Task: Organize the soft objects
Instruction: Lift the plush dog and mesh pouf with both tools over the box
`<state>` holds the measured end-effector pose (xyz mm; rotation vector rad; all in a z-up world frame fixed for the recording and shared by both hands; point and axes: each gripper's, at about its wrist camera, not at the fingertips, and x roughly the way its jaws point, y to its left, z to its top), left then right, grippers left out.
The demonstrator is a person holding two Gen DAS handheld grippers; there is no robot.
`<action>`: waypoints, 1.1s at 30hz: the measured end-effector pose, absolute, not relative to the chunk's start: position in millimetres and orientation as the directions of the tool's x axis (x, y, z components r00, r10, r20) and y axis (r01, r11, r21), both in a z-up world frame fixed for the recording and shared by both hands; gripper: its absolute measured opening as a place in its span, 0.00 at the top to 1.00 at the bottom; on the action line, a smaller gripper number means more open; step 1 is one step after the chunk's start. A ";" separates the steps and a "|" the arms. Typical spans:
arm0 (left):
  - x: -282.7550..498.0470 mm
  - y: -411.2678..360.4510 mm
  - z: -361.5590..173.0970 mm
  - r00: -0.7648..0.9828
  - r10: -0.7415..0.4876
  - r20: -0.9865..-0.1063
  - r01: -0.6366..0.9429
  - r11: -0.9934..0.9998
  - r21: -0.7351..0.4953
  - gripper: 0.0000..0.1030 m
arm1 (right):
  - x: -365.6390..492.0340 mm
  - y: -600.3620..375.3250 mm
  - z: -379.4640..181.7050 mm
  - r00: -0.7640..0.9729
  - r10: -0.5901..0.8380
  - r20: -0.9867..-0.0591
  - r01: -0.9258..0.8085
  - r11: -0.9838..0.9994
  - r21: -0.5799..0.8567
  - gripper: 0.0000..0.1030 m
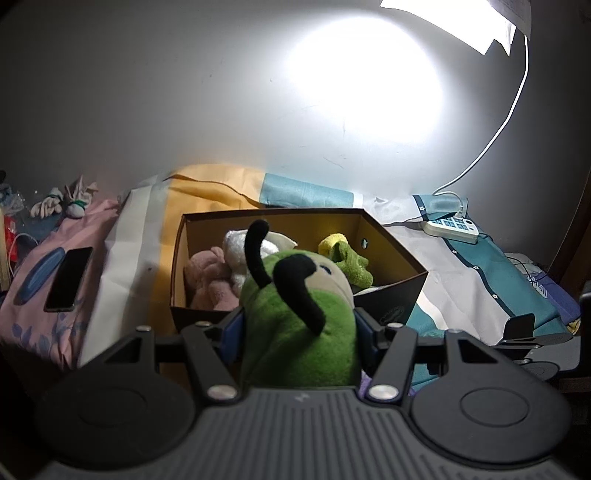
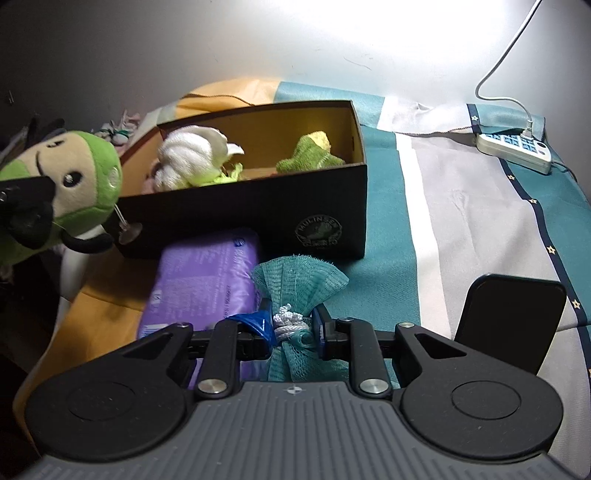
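Observation:
My left gripper [image 1: 297,328] is shut on a green plush toy [image 1: 295,314] with black ears and a beige face, held just in front of an open dark cardboard box [image 1: 388,295]. The box holds a pink plush [image 1: 210,280], a white plush [image 1: 236,247] and a small green and yellow plush [image 1: 347,258]. In the right wrist view my right gripper [image 2: 290,328] is shut on a teal mesh bath puff [image 2: 299,280] at its white cord knot, near the front wall of the box [image 2: 258,218]. The green plush toy [image 2: 74,184] shows at left.
A purple soft pack [image 2: 203,288] lies before the box. A white power strip [image 2: 513,147] with its cable sits at the far right on the teal and grey bedding [image 2: 461,221]. A black phone [image 1: 68,278] rests on a pink pillow [image 1: 40,321]. A bright lamp [image 1: 461,18] shines above.

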<state>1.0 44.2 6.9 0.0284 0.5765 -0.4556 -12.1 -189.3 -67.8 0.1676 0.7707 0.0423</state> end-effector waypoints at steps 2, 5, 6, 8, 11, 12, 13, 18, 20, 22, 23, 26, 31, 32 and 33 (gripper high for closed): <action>3.7 42.6 13.2 0.748 -0.410 -0.522 0.430 0.898 -0.088 0.41 | -15.0 -191.4 -56.8 0.734 0.132 -0.667 0.005 0.980 0.199 0.97; 10.3 40.0 26.8 0.764 -0.408 -0.500 0.439 0.896 -0.060 0.41 | -16.6 -196.2 -36.5 0.761 0.166 -0.627 -0.029 0.974 0.223 0.97; 12.5 40.1 31.0 0.768 -0.409 -0.493 0.441 0.896 -0.054 0.41 | -16.6 -197.7 -28.4 0.770 0.175 -0.614 -0.041 0.973 0.226 0.97; 18.2 40.1 41.0 0.778 -0.412 -0.475 0.447 0.893 -0.042 0.41 | -14.4 -203.8 -11.0 0.787 0.191 -0.587 -0.064 0.971 0.231 0.97; 28.6 40.0 55.9 0.787 -0.421 -0.451 0.458 0.888 -0.028 0.41 | -8.0 -215.0 17.3 0.810 0.211 -0.547 -0.096 0.968 0.231 0.97; 32.0 40.2 60.3 0.791 -0.422 -0.443 0.461 0.887 -0.023 0.41 | -5.2 -218.4 25.0 0.816 0.215 -0.537 -0.103 0.968 0.231 0.97; 36.4 39.7 64.7 0.795 -0.422 -0.436 0.463 0.886 -0.014 0.41 | -1.9 -223.2 34.7 0.822 0.221 -0.524 -0.111 0.966 0.234 0.97; 58.8 34.5 78.5 0.802 -0.409 -0.435 0.459 0.888 0.011 0.41 | 16.7 -236.2 71.2 0.846 0.235 -0.478 -0.140 0.964 0.225 0.97; 69.7 29.4 80.4 0.804 -0.392 -0.448 0.446 0.895 0.019 0.41 | 26.2 -240.1 84.2 0.854 0.238 -0.463 -0.150 0.964 0.219 0.97; 77.7 22.8 81.1 0.805 -0.374 -0.460 0.432 0.901 0.024 0.41 | 33.9 -241.1 93.1 0.861 0.239 -0.449 -0.157 0.964 0.213 0.97; 81.7 20.1 80.8 0.805 -0.369 -0.465 0.426 0.904 0.021 0.41 | 37.3 -241.7 96.7 0.864 0.240 -0.443 -0.160 0.964 0.211 0.97; 90.9 11.5 78.2 0.803 -0.351 -0.482 0.410 0.912 0.017 0.41 | 46.4 -243.3 103.0 0.868 0.251 -0.428 -0.169 0.961 0.220 0.97; 106.9 -1.1 64.9 0.792 -0.311 -0.525 0.374 0.927 0.015 0.41 | 53.6 -241.1 103.1 0.870 0.270 -0.412 -0.180 0.953 0.245 0.97; 109.8 -2.8 61.8 0.790 -0.302 -0.534 0.366 0.930 0.016 0.41 | 54.7 -240.3 101.9 0.869 0.275 -0.412 -0.183 0.951 0.249 0.97; 114.3 -5.2 58.3 0.787 -0.291 -0.544 0.357 0.934 0.016 0.41 | 57.0 -239.4 100.3 0.867 0.280 -0.412 -0.186 0.949 0.254 0.97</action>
